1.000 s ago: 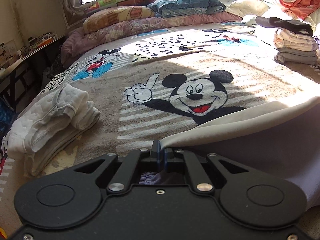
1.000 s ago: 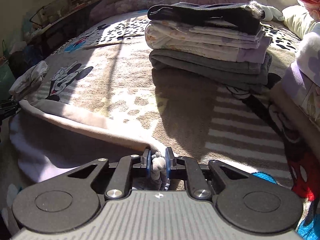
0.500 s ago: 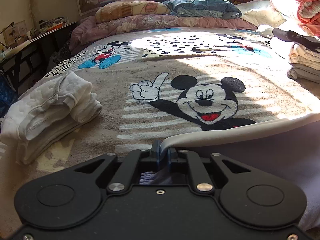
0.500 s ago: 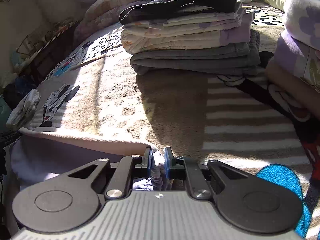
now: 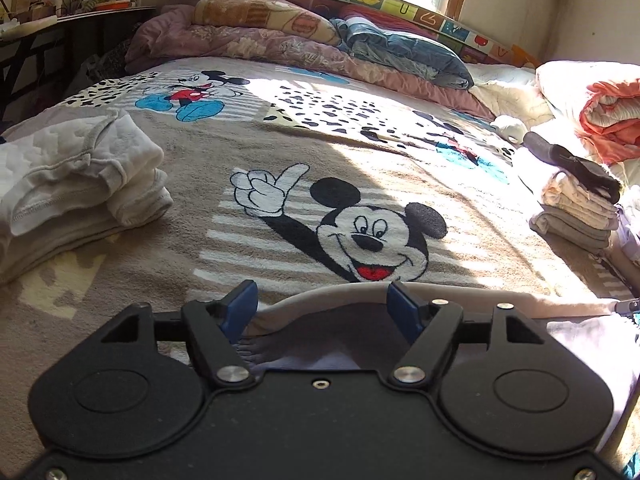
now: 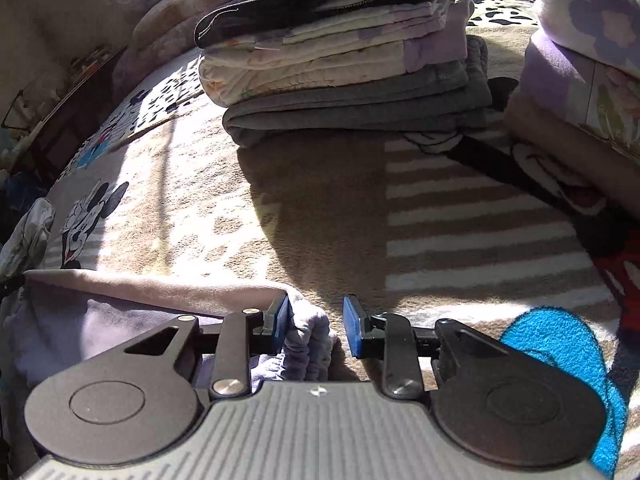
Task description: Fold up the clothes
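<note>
Both grippers have let go — the left gripper (image 5: 322, 306) and right gripper (image 6: 316, 326) now stand spread, the pale lilac-grey fleece garment (image 6: 120, 312) lying loose between their blue pads.

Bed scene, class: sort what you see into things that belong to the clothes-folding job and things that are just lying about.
Part of the job:
lilac garment
left gripper, open
right gripper, open
stack of folded clothes
white folded pile

Just lying about:
Mickey blanket
pillows
orange bedding
</note>
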Demonstrator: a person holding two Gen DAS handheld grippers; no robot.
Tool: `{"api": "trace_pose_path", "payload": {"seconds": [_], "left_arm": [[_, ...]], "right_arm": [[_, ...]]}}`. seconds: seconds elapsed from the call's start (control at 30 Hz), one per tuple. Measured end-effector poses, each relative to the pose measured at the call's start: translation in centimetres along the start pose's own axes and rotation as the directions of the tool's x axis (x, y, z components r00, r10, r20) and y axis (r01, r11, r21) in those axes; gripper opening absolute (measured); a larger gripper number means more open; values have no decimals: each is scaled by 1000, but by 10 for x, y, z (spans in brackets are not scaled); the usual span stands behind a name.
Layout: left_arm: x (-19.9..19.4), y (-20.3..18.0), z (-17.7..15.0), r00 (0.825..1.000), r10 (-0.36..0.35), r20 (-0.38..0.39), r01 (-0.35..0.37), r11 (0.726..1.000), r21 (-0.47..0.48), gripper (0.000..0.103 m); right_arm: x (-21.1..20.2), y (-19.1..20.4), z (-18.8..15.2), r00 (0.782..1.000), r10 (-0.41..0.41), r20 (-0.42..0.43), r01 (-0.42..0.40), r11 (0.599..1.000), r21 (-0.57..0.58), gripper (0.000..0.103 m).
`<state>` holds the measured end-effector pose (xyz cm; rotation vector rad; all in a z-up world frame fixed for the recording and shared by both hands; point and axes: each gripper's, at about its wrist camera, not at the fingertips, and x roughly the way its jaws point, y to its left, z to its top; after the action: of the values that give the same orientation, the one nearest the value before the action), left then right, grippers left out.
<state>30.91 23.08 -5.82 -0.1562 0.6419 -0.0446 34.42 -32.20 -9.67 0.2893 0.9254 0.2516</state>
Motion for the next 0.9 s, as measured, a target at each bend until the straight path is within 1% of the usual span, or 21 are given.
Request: {"api": "trace_pose_path", "payload": {"seconds": [0.03,0.07,0.13,0.2,0.27,0.3,0.33,0.37,0.4,0.5,0.57,0.6,0.63,0.67,0.7,0.73,0.77,0.8,0.83,0.9], "left_arm": [[-4,2,1,999,34,17,-34,999,0,73],[-10,9,3,999,37,34,-36,999,-21,73],[-23,24,4,996,34,82,-28,997,-71,73],[-36,39,3,992,57,114,-45,994,-104,72],[-45,50,0,990,66,128,-51,992,-113,72],[-50,54,-3,989,50,138,-35,994,-108,71],[-55,57,-5,988,35,149,-20,995,-101,64],[-57,56,-7,987,16,160,-3,997,-80,55],[-60,51,-10,985,-16,174,23,999,-40,52],[-56,28,-18,983,-98,152,88,993,74,50],[-49,11,-24,986,-93,139,76,989,124,50],[-43,6,-28,988,-89,127,71,988,140,50],[-31,0,-33,995,-61,82,49,988,145,52],[-17,-5,-39,1000,-8,13,5,988,157,54],[-4,-11,-44,998,43,-46,-35,984,176,55],[-4,-20,-48,998,60,-19,-54,971,234,63],[-7,-27,-47,997,74,-6,-69,961,269,64],[-13,-28,-45,996,86,23,-89,958,271,63],[-19,-29,-42,995,79,56,-91,960,265,63],[-30,-34,-36,993,21,115,-49,968,247,63]], "right_arm": [[-4,2,-1,1000,-12,12,12,1000,-5,38],[-8,4,-3,999,-25,22,25,1000,-9,41],[-19,9,-6,996,-61,70,63,998,-27,41],[-31,19,-9,987,-99,123,107,992,-67,41],[-41,31,-12,976,-128,175,148,983,-110,41],[-46,41,-15,971,-131,200,162,976,-146,41],[-48,52,-19,970,-121,213,161,969,-185,41],[-49,61,-24,970,-106,219,155,963,-223,41],[-48,73,-30,971,-91,220,148,954,-261,41],[-44,100,-50,976,-37,213,103,946,-306,42],[-41,111,-62,976,-12,217,85,942,-326,42],[-37,115,-69,979,-12,205,81,941,-330,43],[-32,119,-76,982,-18,187,80,941,-330,44],[-27,123,-82,985,-24,169,79,941,-330,45],[-22,124,-88,988,-39,149,87,942,-325,45],[-19,123,-92,988,-55,143,98,943,-318,45],[-21,123,-99,986,-61,157,108,945,-310,45],[-25,124,-104,984,-53,172,105,945,-311,45],[-28,126,-109,982,-44,185,103,941,-323,46],[-34,129,-119,976,-37,216,113,931,-348,46]]}}
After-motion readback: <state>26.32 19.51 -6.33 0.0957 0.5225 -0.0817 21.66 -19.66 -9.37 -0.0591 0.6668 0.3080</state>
